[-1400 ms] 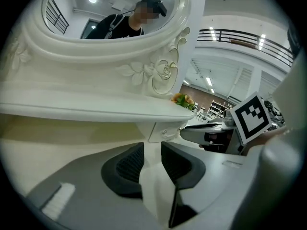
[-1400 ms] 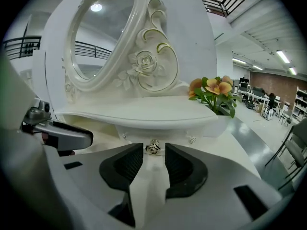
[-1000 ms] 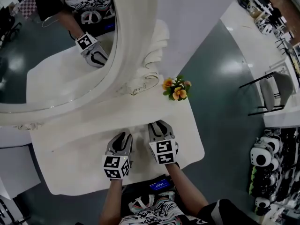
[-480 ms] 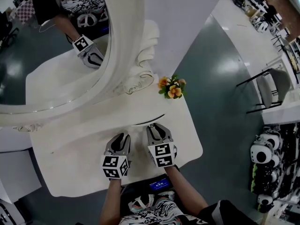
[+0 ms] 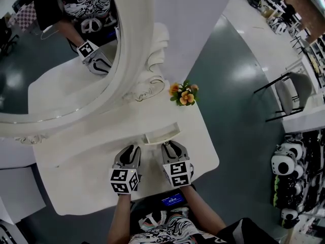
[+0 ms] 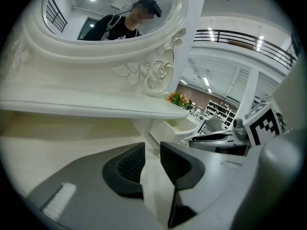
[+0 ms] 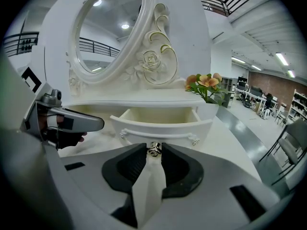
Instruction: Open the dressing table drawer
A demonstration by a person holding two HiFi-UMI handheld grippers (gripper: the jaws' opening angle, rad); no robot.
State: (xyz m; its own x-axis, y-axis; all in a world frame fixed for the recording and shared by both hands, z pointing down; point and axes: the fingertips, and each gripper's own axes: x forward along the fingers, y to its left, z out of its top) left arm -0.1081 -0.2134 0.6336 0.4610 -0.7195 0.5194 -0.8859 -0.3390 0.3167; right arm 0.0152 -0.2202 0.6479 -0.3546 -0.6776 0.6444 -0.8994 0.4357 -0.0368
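Observation:
The white dressing table [image 5: 91,166] has a small drawer [image 5: 162,133] under its raised shelf, and the drawer stands pulled out. In the right gripper view the drawer [image 7: 163,123] shows its empty inside, with a small metal knob [image 7: 153,149] at the front. My right gripper [image 7: 153,153] is shut on that knob, one pad on each side. From the head view the right gripper [image 5: 170,147] sits just before the drawer front. My left gripper [image 5: 130,153] rests over the tabletop to the left, jaws a little apart with nothing between them [image 6: 152,153].
An oval mirror [image 5: 56,75] in an ornate white frame stands at the back of the table. A small pot of orange flowers [image 5: 183,94] sits on the shelf's right end. A chair [image 5: 294,93] and shelves of goods stand on the grey floor to the right.
The drawer was closed a second ago and has slid out toward me. My right gripper has drawn back with the knob. The left gripper has stayed put.

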